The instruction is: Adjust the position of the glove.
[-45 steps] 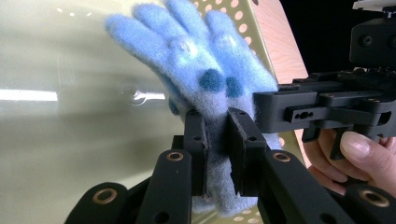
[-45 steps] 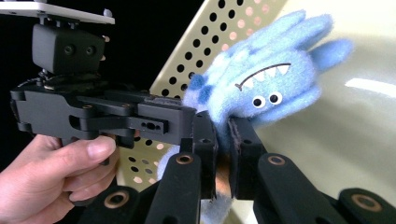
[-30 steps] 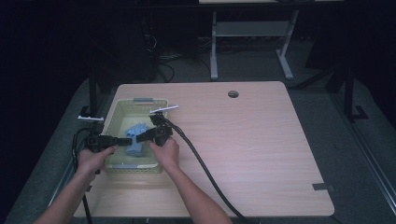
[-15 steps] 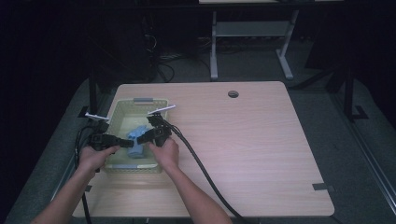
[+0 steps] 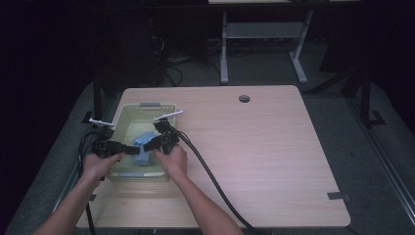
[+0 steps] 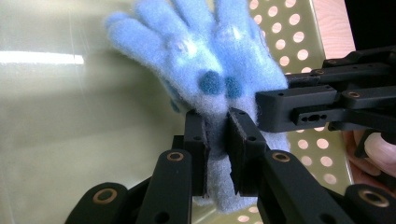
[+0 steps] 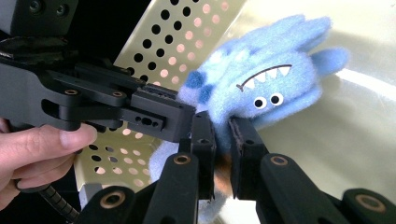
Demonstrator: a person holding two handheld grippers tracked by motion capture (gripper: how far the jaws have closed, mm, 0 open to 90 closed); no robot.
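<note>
Reaching up from bottom of high view, both forearms angle toward left of frame, hands wrapped round gripper handles over pale green perforated basket (image 5: 168,111) on wooden table (image 5: 264,161); left gripper (image 6: 215,135) clenched on cuff of fuzzy blue glove (image 6: 205,70); right gripper (image 7: 223,135) clamped on same glove from opposite side; glove lies inside basket, bearing stitched eyes and toothed mouth; no readable writing.
</note>
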